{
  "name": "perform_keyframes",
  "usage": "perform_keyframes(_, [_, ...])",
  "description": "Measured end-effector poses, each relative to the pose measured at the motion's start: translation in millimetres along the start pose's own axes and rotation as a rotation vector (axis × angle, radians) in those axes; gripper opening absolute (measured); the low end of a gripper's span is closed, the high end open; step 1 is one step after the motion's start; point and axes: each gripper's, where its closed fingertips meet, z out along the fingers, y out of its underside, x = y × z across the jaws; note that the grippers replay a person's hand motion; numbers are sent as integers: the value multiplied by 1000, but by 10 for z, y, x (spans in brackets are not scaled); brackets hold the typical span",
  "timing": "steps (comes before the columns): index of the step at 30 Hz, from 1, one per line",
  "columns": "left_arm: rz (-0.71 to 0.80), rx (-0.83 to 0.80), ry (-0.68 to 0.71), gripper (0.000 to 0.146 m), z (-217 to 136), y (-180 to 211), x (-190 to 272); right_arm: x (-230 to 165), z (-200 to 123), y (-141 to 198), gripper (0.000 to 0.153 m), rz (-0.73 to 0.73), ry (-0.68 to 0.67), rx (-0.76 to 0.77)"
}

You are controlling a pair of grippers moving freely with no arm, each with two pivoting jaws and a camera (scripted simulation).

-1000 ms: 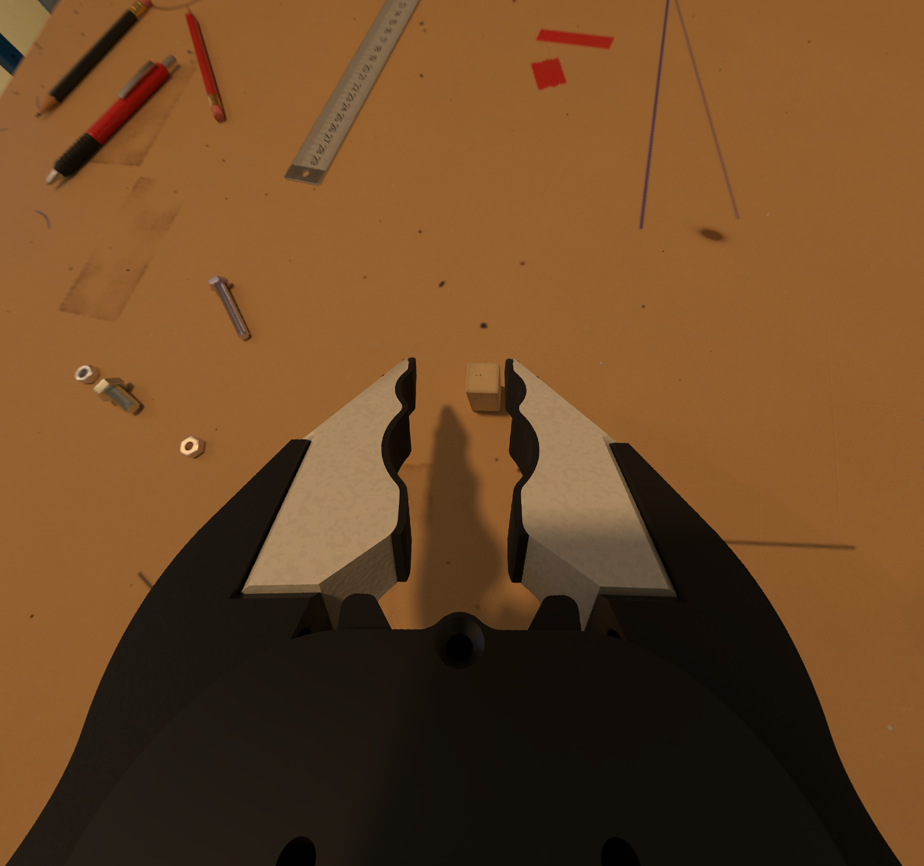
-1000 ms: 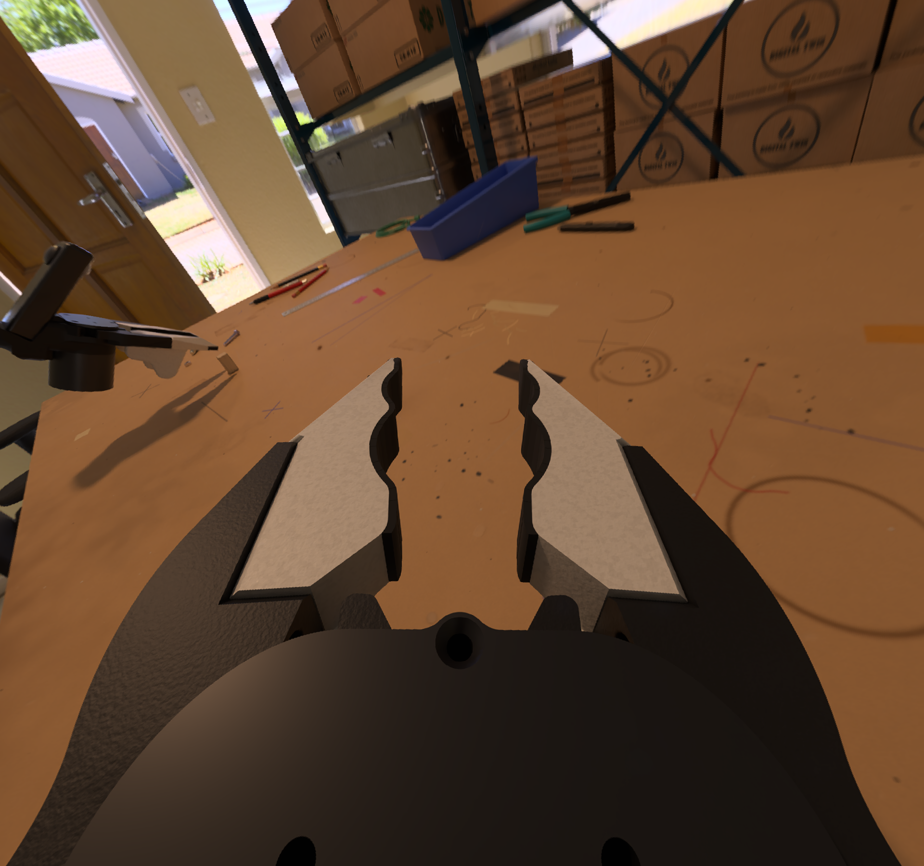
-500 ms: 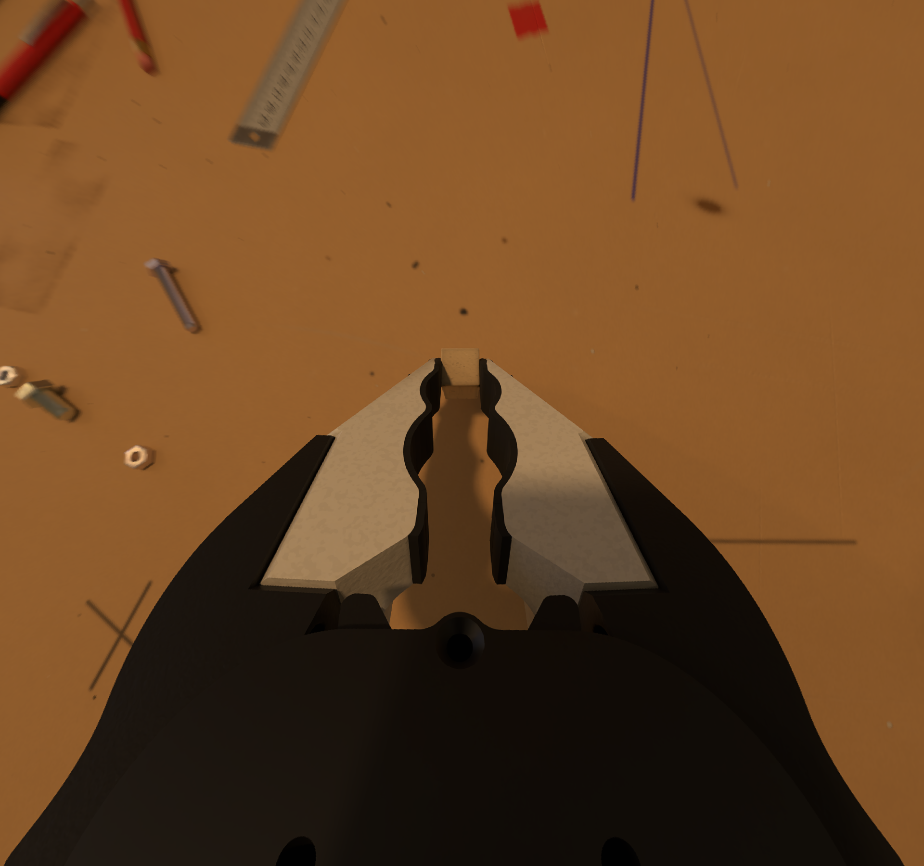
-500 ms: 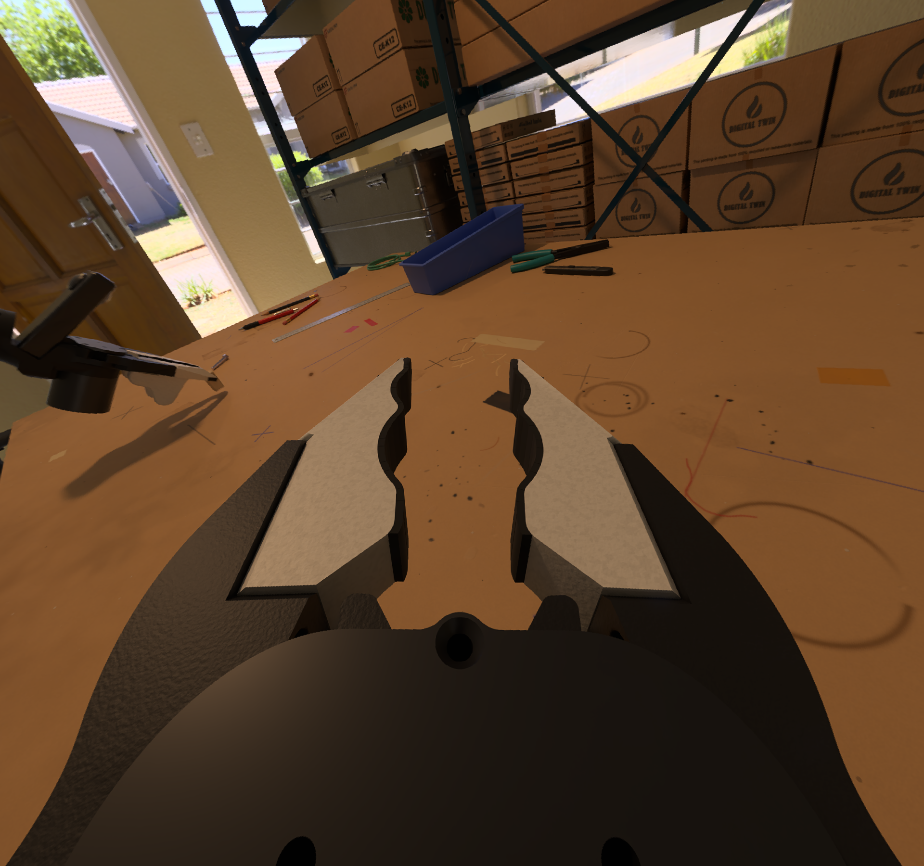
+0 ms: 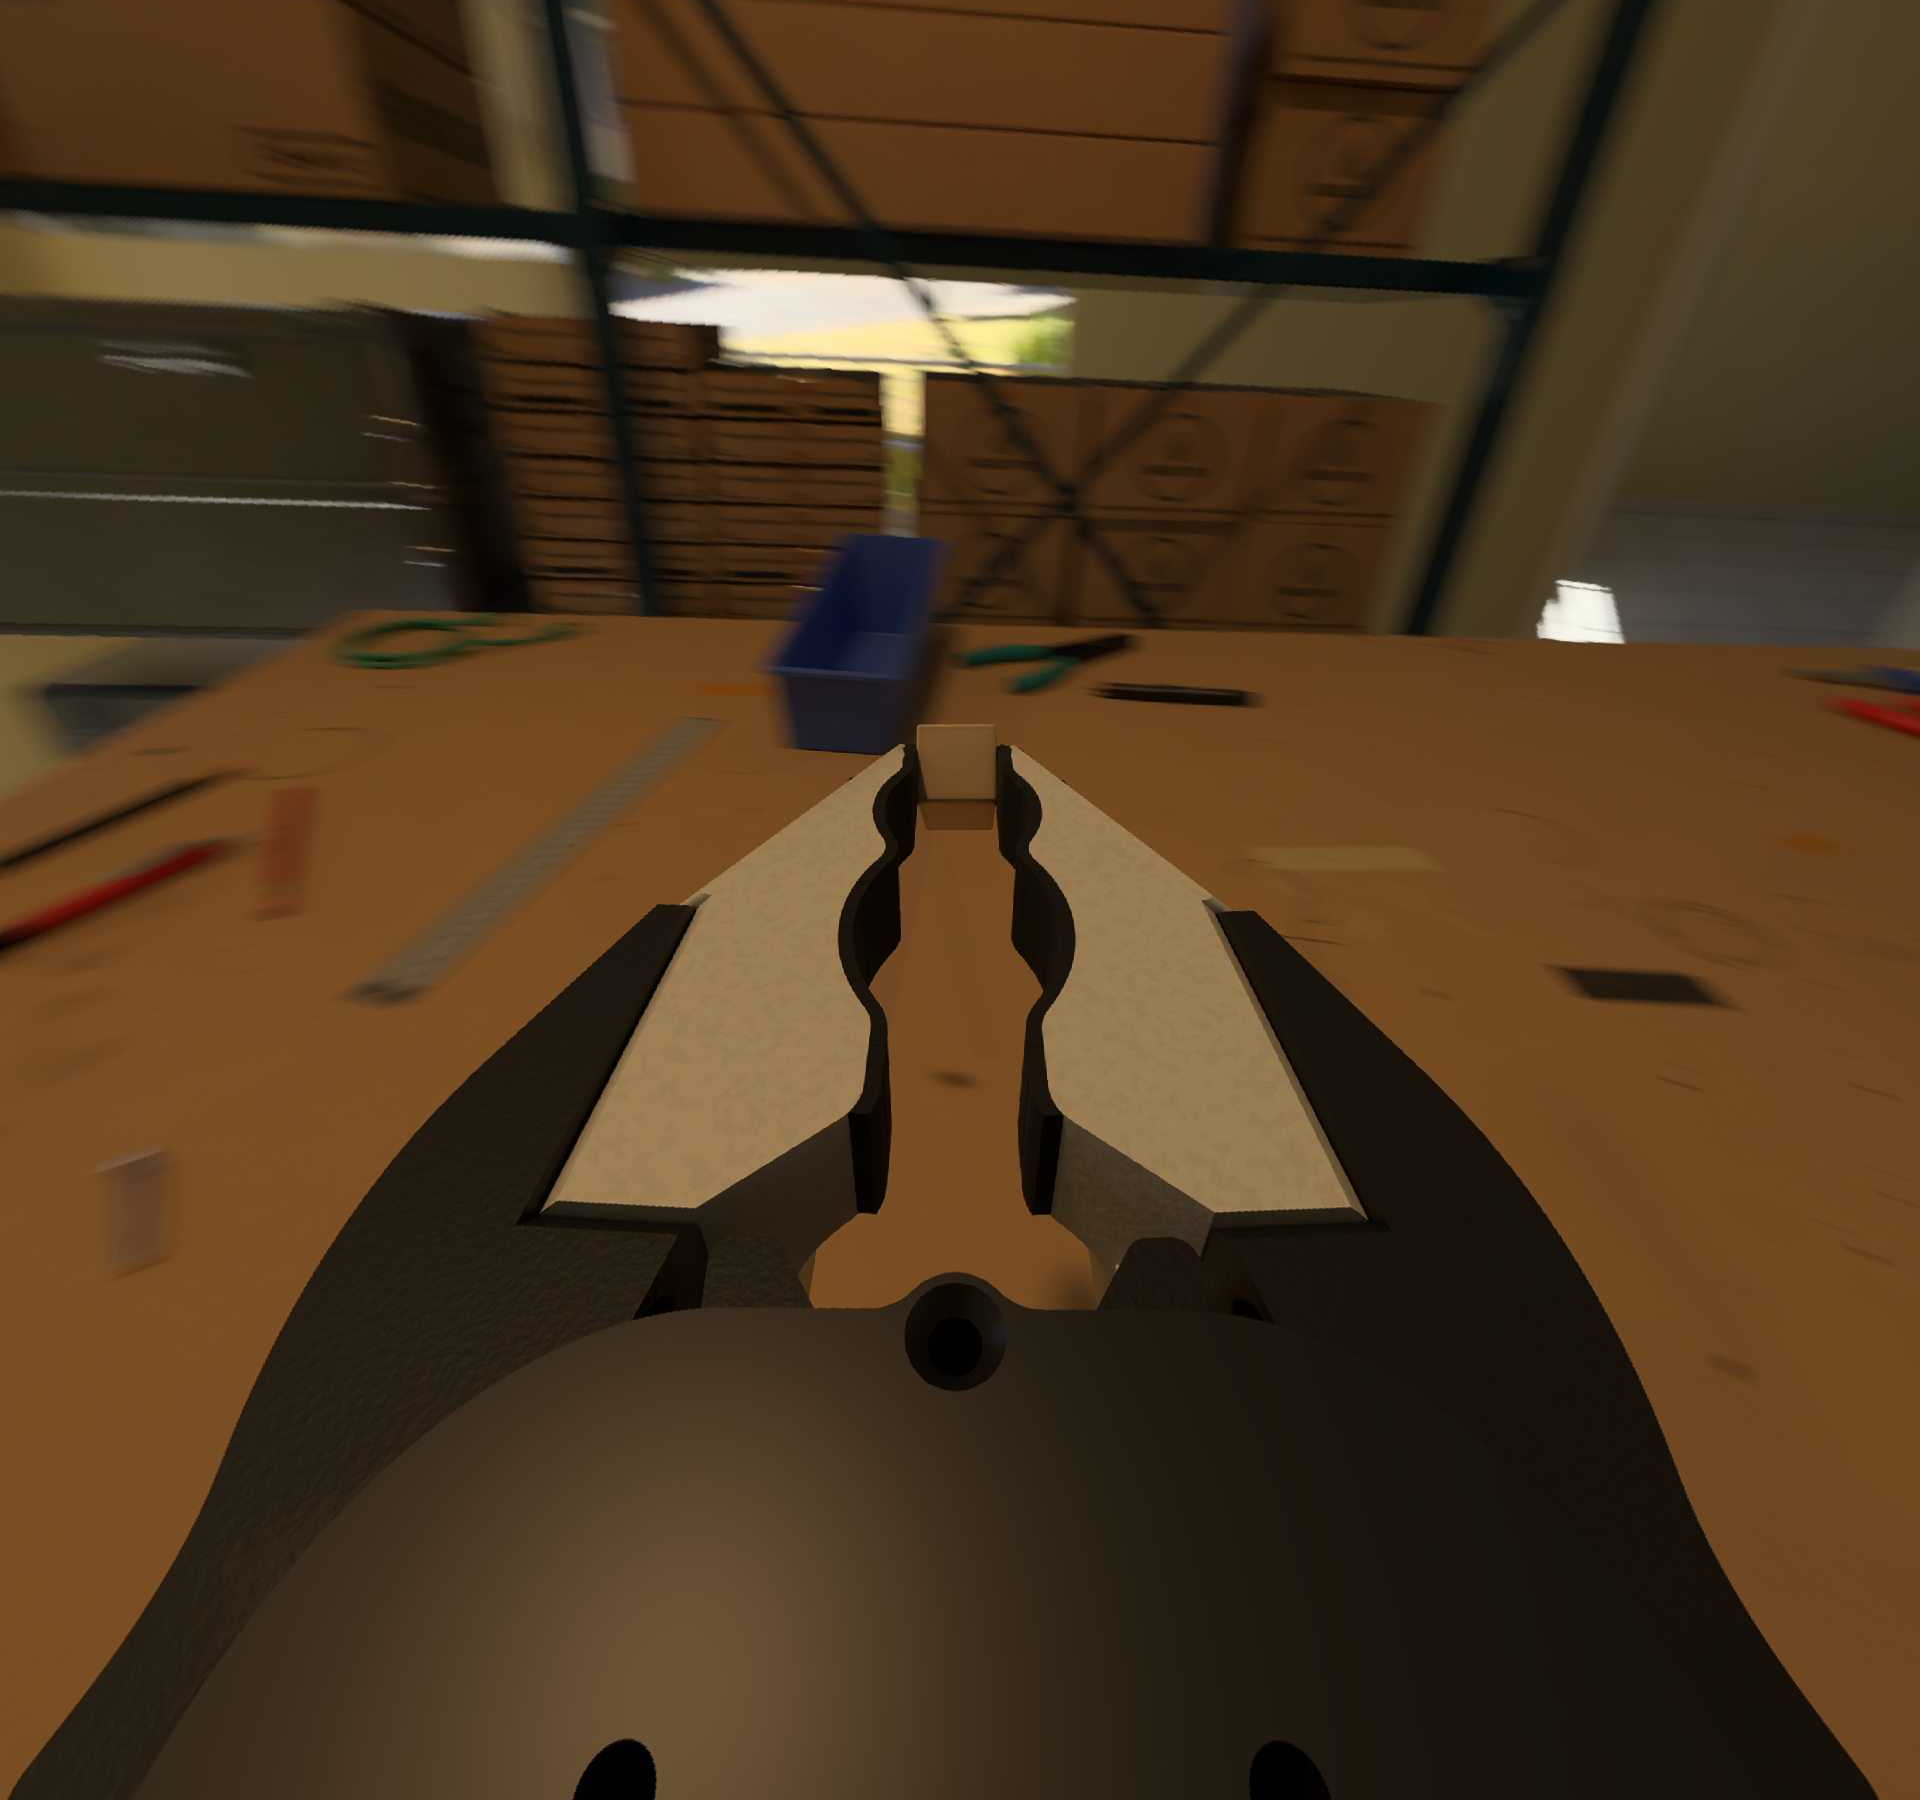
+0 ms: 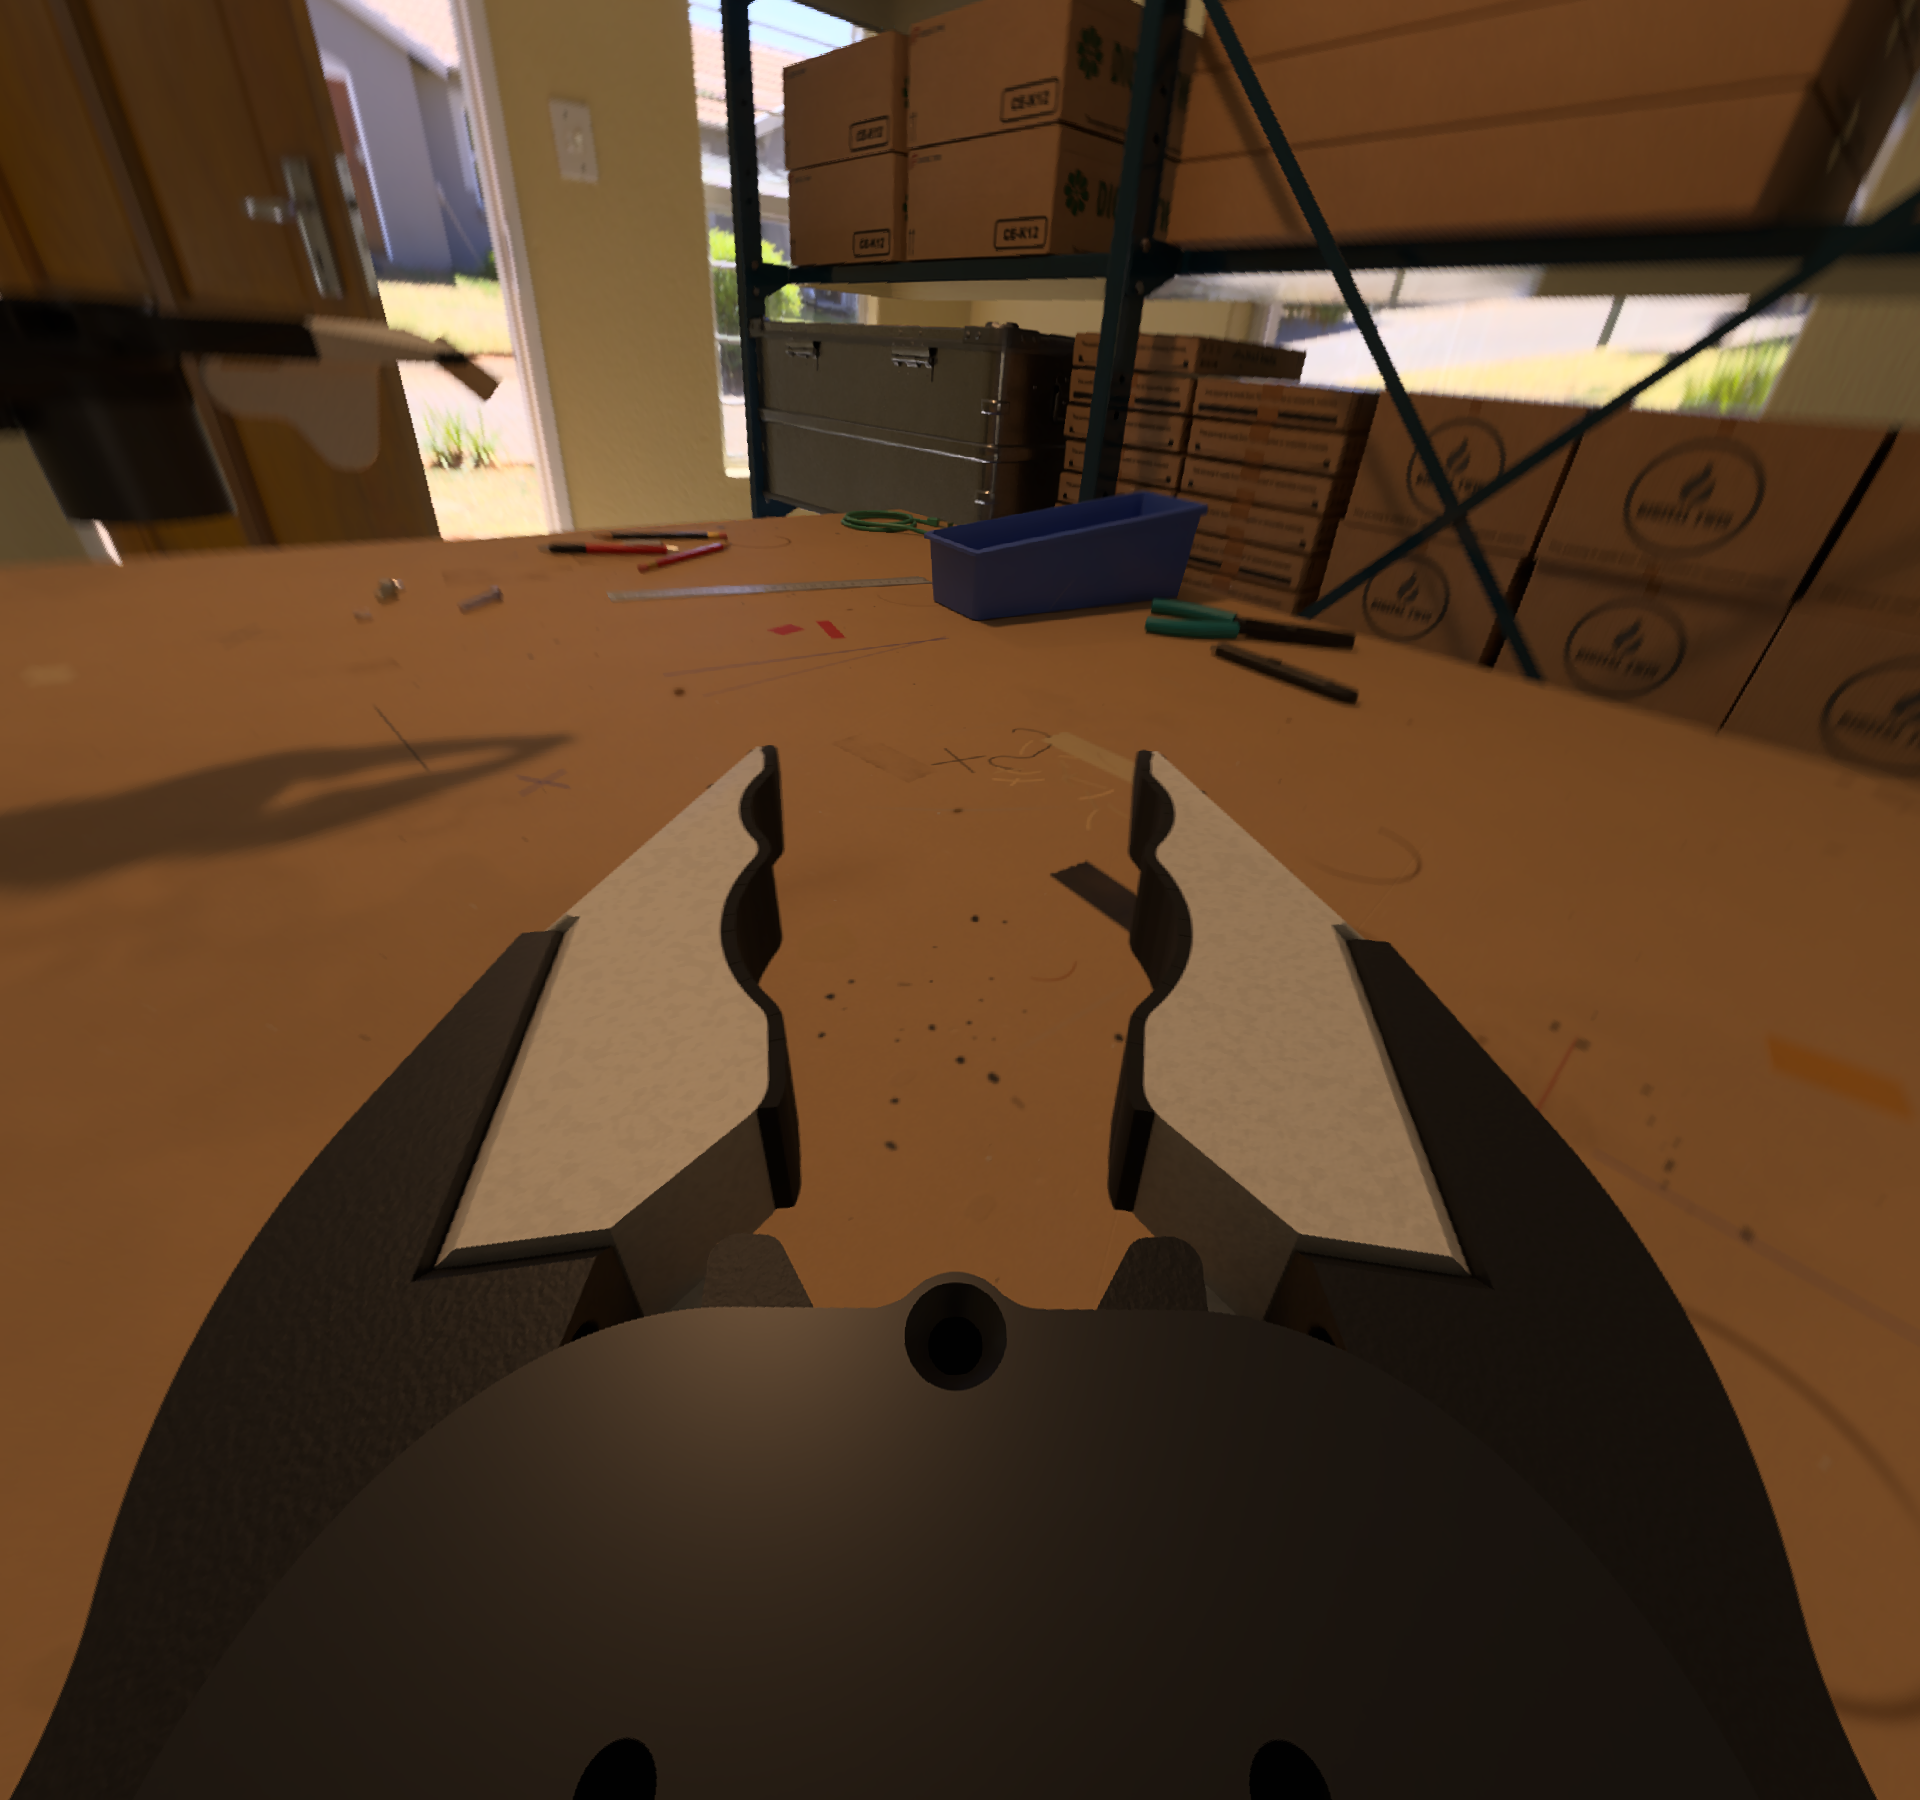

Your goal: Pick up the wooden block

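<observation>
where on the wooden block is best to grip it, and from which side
Grip the wooden block across two opposite flat side faces, coming in end-on so it sits at the fingertips. It is a small cube, so flat parallel faces suit flat pads; the left gripper holds it exactly so.

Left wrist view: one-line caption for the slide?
Left gripper shut on the wooden block at its fingertips, above the workbench, blue bin beyond.

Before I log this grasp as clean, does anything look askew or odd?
One thing: the wooden block sits pinched at the very tips of the left tongs, jutting past them rather than seated deeper. That looks a marginal hold. The right tongs hang open and empty; nothing on the workbench looks spilled.
</observation>
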Motion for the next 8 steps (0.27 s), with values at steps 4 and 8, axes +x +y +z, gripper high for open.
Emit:
perform_keyframes(4, [-79, -108, 389, 14, 191, 192, 1231, -258, 133, -23, 86, -195, -25, 58])
perform_keyframes(8, [-47, -204, 625, 14, 197, 480, 2166, -572, 203, -82, 93, -262, -123, 137])
